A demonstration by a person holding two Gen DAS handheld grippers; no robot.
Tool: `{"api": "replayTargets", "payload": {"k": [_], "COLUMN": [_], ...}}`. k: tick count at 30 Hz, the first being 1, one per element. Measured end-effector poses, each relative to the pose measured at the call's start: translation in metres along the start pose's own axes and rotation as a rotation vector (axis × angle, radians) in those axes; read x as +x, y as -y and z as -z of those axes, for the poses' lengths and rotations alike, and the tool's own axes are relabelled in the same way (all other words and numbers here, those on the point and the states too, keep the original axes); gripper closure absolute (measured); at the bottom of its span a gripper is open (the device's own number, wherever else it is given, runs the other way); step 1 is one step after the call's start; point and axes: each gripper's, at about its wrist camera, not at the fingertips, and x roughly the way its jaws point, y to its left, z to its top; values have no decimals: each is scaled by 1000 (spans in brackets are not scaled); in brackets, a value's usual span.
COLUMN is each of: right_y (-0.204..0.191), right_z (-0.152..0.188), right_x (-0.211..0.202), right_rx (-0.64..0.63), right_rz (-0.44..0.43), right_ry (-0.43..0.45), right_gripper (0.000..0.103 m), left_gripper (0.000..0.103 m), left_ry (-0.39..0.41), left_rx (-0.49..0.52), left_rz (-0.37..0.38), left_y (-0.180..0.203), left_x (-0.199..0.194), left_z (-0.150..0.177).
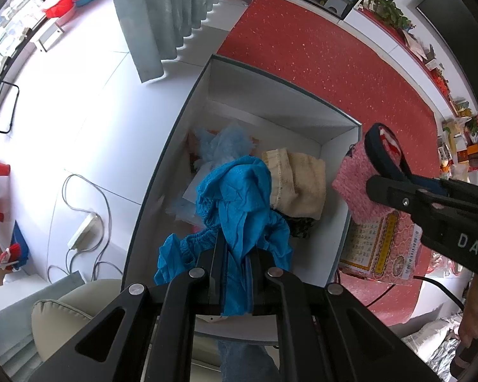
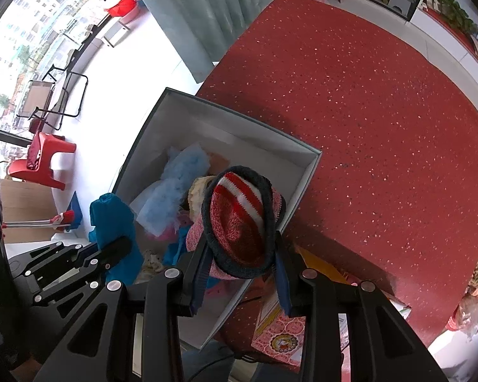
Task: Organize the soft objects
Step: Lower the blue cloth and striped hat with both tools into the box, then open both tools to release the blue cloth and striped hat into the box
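A white cardboard box [image 1: 290,102] [image 2: 207,117] sits at the edge of a red glittery table. My left gripper [image 1: 235,251] points straight down over it, shut on a bright blue crinkled cloth [image 1: 235,191] [image 2: 111,213] that hangs into the box. Inside lie a cream towel [image 1: 298,187], pale blue netting [image 1: 229,143] [image 2: 181,165] and other soft pieces. My right gripper [image 2: 242,254] [image 1: 388,172] hovers over the box's right wall, shut on a pink knitted slipper with a red-and-white striped lining and dark rim [image 2: 242,219] [image 1: 360,175].
A pink patterned booklet [image 1: 382,245] [image 2: 280,337] lies on the red table [image 2: 382,121] beside the box. Grey curtains [image 1: 162,16], white floor tiles with a power strip and cable [image 1: 83,229], red stools [image 2: 44,162] and a cream cushion [image 1: 70,318] surround the table.
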Motion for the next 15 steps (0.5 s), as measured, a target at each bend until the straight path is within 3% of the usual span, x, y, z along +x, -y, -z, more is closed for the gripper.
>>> {"api": "replayTargets", "payload": {"k": [12, 14, 15], "right_y": [0, -2, -3], "right_z": [-6, -9, -9], "right_x": [6, 4, 4], "right_rx": [-28, -46, -55], "right_rz": [41, 45, 43], "right_ry": [2, 15, 18], "right_gripper": [66, 65, 57], "left_gripper": [92, 84, 78], "left_ry": [-19, -5, 11], "left_rx": [6, 6, 9], "left_rz": [-32, -40, -39], "left_y": [8, 9, 9], "left_x": [10, 9, 7], "left_z": [-3, -3, -2]}}
